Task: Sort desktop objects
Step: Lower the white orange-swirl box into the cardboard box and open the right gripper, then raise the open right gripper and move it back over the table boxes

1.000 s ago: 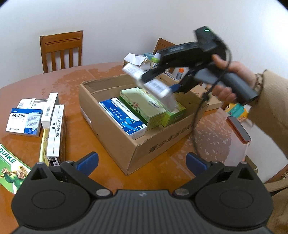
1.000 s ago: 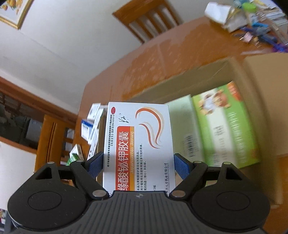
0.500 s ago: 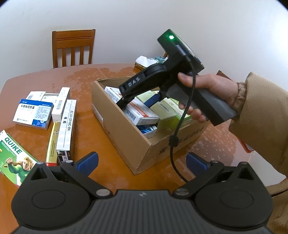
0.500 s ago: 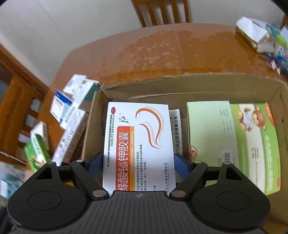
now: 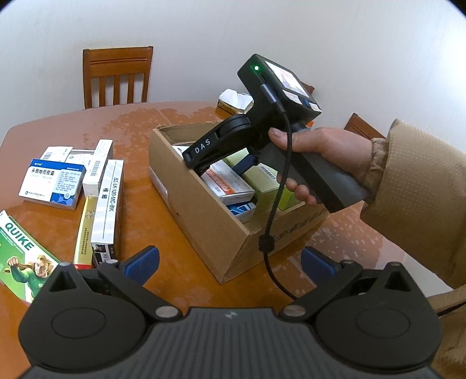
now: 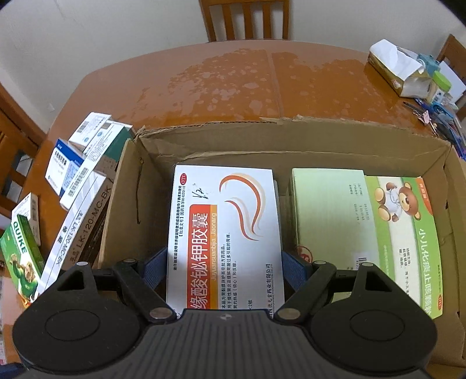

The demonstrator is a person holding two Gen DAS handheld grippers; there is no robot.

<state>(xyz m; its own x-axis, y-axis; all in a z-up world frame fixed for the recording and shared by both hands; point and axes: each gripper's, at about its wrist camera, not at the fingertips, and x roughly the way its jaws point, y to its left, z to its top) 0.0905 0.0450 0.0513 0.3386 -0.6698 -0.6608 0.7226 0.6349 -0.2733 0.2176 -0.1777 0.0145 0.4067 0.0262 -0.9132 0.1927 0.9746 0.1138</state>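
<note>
I am reading two fisheye views, each sitting just behind its own gripper and looking out along the fingers. The left view is looking from low over the near table [image 5: 180, 233] edge, angled moderately down, facing the far wall and a chair [image 5: 118, 77]; it is taking in the carton [image 5: 204, 221] from outside, near, with the right hand [image 5: 326, 157] in front of it. The right view is looking steeply down into the same carton [image 6: 291, 137], very close, its lower half filled by the white box [image 6: 224, 233]. Both views are sharing the carton, the loose boxes [image 5: 87, 186] beside it [image 6: 84, 163], the chair [image 6: 244, 19] and the tabletop [image 6: 233, 84].
</note>
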